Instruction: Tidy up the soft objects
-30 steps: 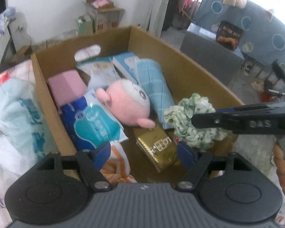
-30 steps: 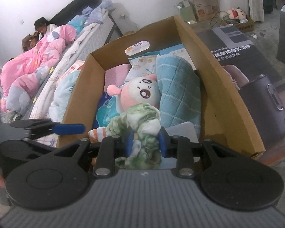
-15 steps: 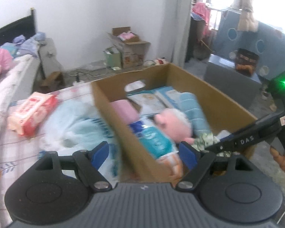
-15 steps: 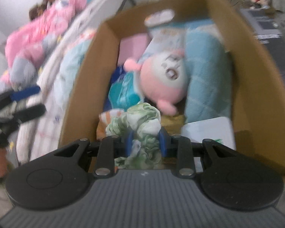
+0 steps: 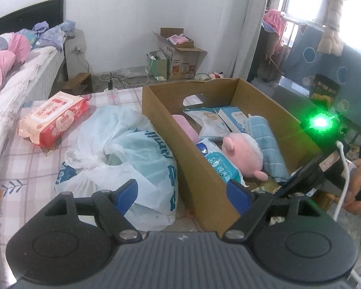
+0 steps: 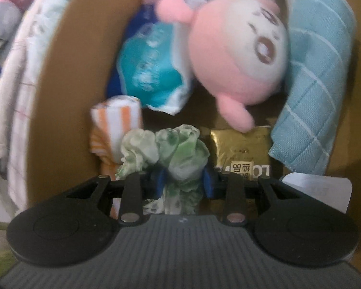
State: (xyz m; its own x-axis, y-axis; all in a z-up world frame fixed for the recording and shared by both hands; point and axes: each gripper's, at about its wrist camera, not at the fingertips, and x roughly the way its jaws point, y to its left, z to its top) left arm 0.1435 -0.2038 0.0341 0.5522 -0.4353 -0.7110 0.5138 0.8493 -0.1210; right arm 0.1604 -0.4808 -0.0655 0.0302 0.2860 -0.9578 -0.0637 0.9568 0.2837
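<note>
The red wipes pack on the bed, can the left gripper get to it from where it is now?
Probably yes. The left gripper is open and empty, and the wipes pack lies uncovered; only the plastic bag sits between, low enough to pass over.

Small open carton (image 5: 180, 53) against the white wall (image 5: 132, 12), green bag (image 5: 157, 66) beside it, black headboard (image 5: 29, 19)

The left wrist camera looks forward and down from above the bed edge, wide over the room, with the cardboard box (image 5: 199, 159) at about two o'clock. The right wrist camera looks steeply down, very near, into this box. Both views share the pink plush toy (image 5: 243, 156) and the blue checked towel (image 6: 310, 77).
</note>
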